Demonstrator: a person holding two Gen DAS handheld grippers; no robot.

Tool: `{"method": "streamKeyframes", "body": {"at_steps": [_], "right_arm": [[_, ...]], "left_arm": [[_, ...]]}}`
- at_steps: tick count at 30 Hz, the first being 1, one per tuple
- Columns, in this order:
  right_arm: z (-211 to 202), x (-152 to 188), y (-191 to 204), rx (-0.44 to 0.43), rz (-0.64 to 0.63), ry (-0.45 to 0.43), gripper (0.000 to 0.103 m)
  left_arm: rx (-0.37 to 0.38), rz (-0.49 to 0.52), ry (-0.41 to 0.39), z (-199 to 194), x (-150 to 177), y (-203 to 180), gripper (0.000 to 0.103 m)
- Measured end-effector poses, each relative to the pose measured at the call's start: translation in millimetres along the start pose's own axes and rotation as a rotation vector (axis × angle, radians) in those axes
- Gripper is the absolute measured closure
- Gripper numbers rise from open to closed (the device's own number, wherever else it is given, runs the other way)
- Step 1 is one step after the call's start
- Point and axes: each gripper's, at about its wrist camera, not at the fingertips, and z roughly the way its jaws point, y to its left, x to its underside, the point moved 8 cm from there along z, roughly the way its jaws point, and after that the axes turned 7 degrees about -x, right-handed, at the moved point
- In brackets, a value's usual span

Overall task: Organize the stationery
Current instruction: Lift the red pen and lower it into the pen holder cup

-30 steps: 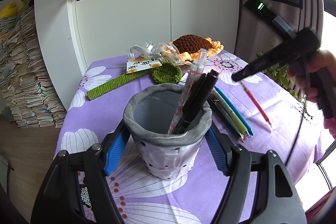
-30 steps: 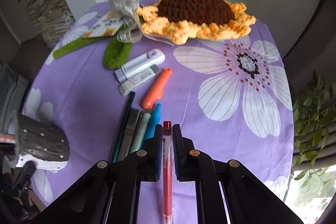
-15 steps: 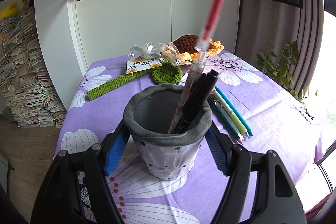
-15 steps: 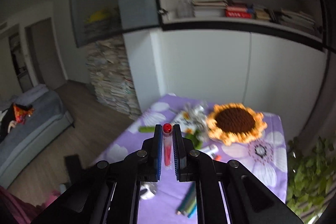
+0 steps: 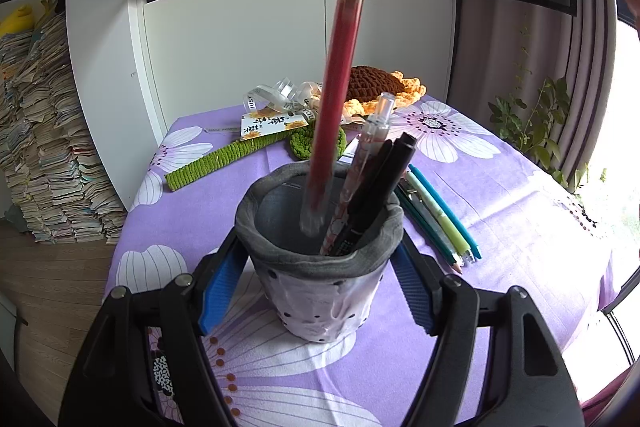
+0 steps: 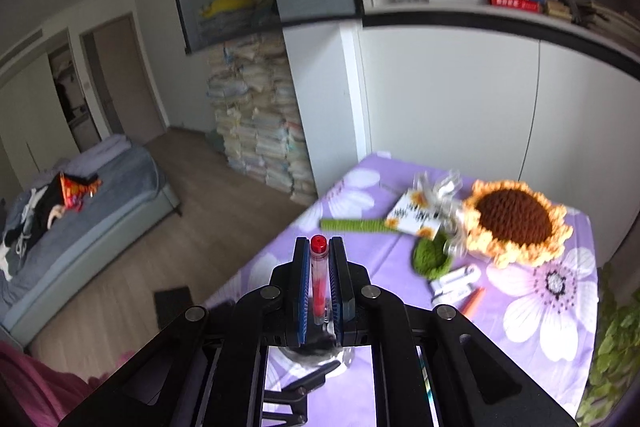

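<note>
Left fingers (image 5: pixel 320 283) grip the pen holder (image 5: pixel 318 259); right fingers (image 6: pixel 319 283) clamp the red pen (image 6: pixel 319 283)

The right gripper (image 6: pixel 319 279) pinches a red pen (image 6: pixel 319 273) upright above the purple tablecloth (image 6: pixel 520 347).

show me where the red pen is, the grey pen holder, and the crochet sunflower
red pen (image 5: pixel 340 67): left wrist view, middle of its barrel.
pen holder (image 5: pixel 320 263): left wrist view, near edge of its folded grey rim.
crochet sunflower (image 6: pixel 514 213): right wrist view, brown centre.
</note>
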Motion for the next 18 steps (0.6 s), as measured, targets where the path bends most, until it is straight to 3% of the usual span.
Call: {"method": "streamKeyframes", "body": {"at_steps": [9, 18], "right_arm": [[41.4, 35.5, -13.0, -0.009, 0.054, 0.153, 0.093], [44.9, 45.9, -14.9, -0.05, 0.103, 0.179, 0.093]], "left_arm": [[0.001, 0.002, 0.001, -0.2, -0.6, -0.9, 0.032], [0.0, 0.001, 0.001, 0.6, -1.5, -2.7, 0.032]]}}
